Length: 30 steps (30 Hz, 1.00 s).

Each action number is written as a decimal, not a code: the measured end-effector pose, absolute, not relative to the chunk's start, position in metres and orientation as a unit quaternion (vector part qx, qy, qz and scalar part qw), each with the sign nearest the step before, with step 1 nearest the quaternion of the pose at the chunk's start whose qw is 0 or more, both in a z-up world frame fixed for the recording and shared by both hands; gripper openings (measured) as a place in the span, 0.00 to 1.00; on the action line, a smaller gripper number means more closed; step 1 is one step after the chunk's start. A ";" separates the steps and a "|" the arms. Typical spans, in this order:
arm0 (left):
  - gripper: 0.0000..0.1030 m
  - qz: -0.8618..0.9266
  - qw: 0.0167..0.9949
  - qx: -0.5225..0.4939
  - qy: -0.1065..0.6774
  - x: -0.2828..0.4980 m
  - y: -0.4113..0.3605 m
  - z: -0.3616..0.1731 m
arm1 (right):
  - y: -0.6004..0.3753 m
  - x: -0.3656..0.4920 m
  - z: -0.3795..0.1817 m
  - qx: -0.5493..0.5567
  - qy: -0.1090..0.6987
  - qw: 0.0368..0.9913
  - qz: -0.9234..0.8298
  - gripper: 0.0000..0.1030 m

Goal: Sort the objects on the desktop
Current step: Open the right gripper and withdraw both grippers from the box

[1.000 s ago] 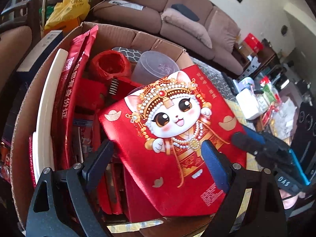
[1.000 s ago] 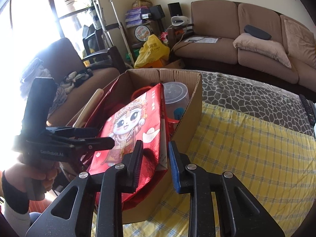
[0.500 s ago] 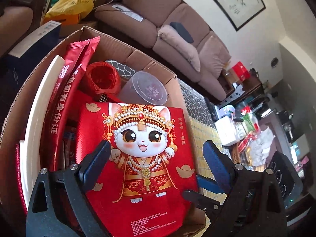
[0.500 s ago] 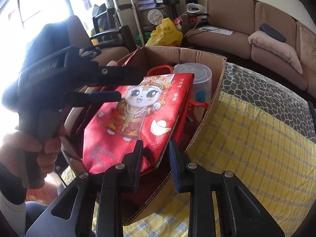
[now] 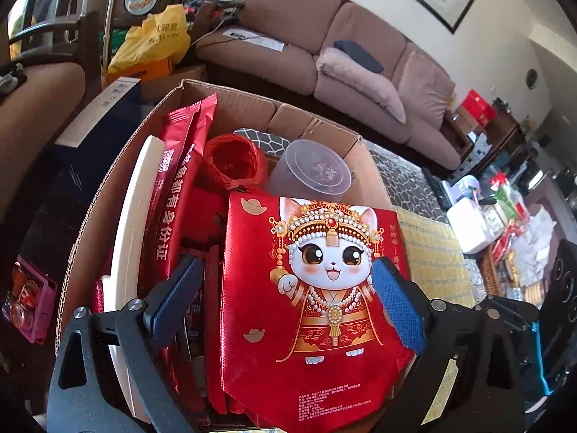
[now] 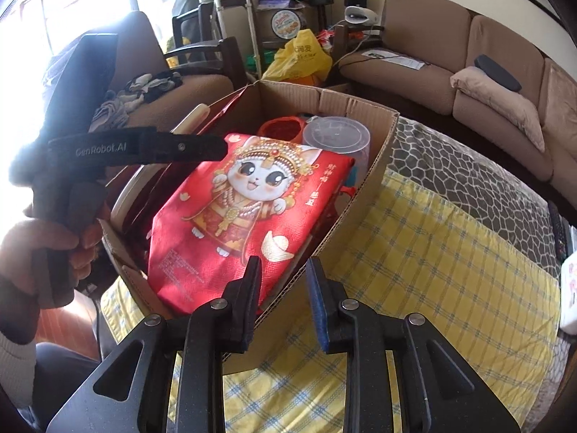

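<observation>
A red bag with a cartoon cat (image 5: 324, 288) (image 6: 245, 209) lies flat on top of the things in an open cardboard box (image 5: 230, 97) (image 6: 360, 104). My left gripper (image 5: 285, 303) (image 6: 216, 155) hovers just above the bag, wide open, with one finger on each side of the cat. At the bag's near corner and the box's edge, my right gripper (image 6: 283, 278) stands slightly open; the gap shows only cardboard and cloth. The box also holds a clear lidded tub (image 5: 313, 173), a red string roll (image 5: 234, 158), red packets (image 5: 176, 187) and a white board (image 5: 130, 198).
The box stands on a yellow plaid cloth (image 6: 432, 270) over a pebble-pattern cover (image 6: 468, 180). A brown sofa (image 6: 468, 54) is behind, with an armchair and a yellow plastic bag (image 5: 151, 43) at the back left. A dark blue carton (image 5: 93, 126) stands left of the box, and cluttered packages (image 5: 487, 223) lie to the right.
The cat bag has tipped from standing on edge between the right gripper's fingers to lying flat on the box contents. The left gripper has come over the bag.
</observation>
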<state>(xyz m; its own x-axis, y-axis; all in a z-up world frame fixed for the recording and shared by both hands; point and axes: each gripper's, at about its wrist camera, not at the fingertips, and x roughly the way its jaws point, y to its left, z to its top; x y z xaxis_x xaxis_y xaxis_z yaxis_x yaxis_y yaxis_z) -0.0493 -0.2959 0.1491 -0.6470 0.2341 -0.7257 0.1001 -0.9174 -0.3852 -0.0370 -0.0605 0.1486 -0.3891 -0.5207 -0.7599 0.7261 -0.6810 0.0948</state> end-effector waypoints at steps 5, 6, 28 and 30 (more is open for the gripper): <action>0.92 0.883 0.044 -0.428 -0.189 -0.056 -0.291 0.144 | -0.075 -0.031 0.145 0.395 0.138 0.394 -0.819 0.27; 0.92 0.882 0.044 -0.429 -0.187 -0.057 -0.290 0.143 | -0.077 -0.031 0.144 0.398 0.140 0.397 -0.815 0.27; 0.99 0.914 -0.027 -0.379 -0.141 0.021 -0.296 0.162 | -0.054 -0.017 0.167 0.372 0.072 0.349 -0.857 0.62; 1.00 0.915 -0.021 -0.375 -0.144 0.035 -0.295 0.159 | -0.051 -0.008 0.167 0.371 0.081 0.344 -0.859 0.71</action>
<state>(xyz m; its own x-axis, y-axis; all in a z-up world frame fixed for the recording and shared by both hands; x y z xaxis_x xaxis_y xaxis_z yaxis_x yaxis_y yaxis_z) 0.0349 -0.2951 0.1587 -0.7173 0.0698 -0.6932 0.1468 -0.9575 -0.2483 -0.0081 -0.0507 0.1672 -0.4883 -0.5301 -0.6932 0.6503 -0.7508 0.1161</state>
